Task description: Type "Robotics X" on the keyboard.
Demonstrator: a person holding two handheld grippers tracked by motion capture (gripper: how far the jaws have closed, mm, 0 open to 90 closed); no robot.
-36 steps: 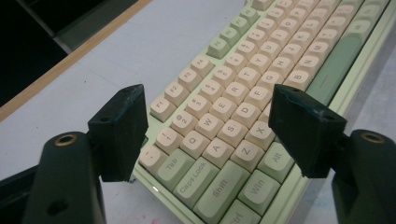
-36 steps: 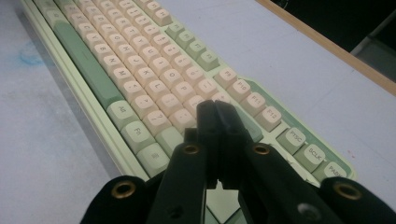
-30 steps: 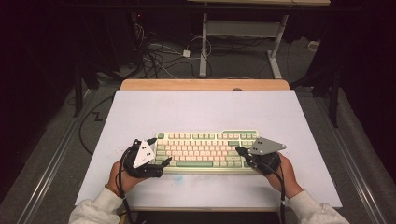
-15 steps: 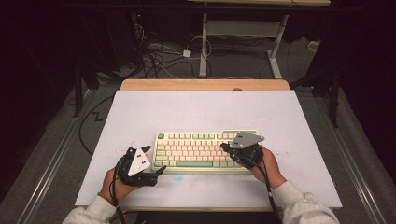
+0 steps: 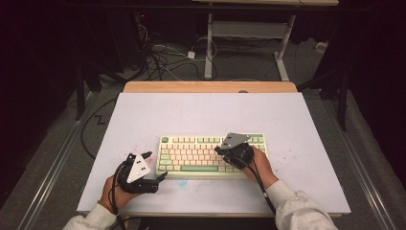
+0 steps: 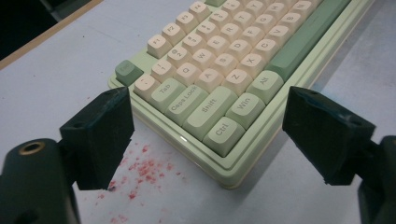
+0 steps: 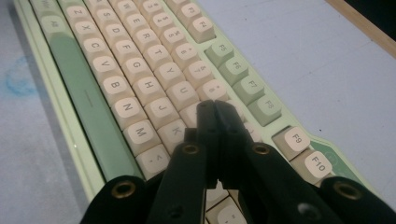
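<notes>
Keyboard directly under closed right hand-held gripper; wide-open left hand-held gripper beside its corner

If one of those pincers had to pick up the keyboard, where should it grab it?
Probably at a short end. The keyboard lies flat, long and low, so its thin raised edge is the only graspable part. The left gripper is already open at the Ctrl corner; coming in level from that end, one jaw over the keys and one under the rim, seems best.
</notes>
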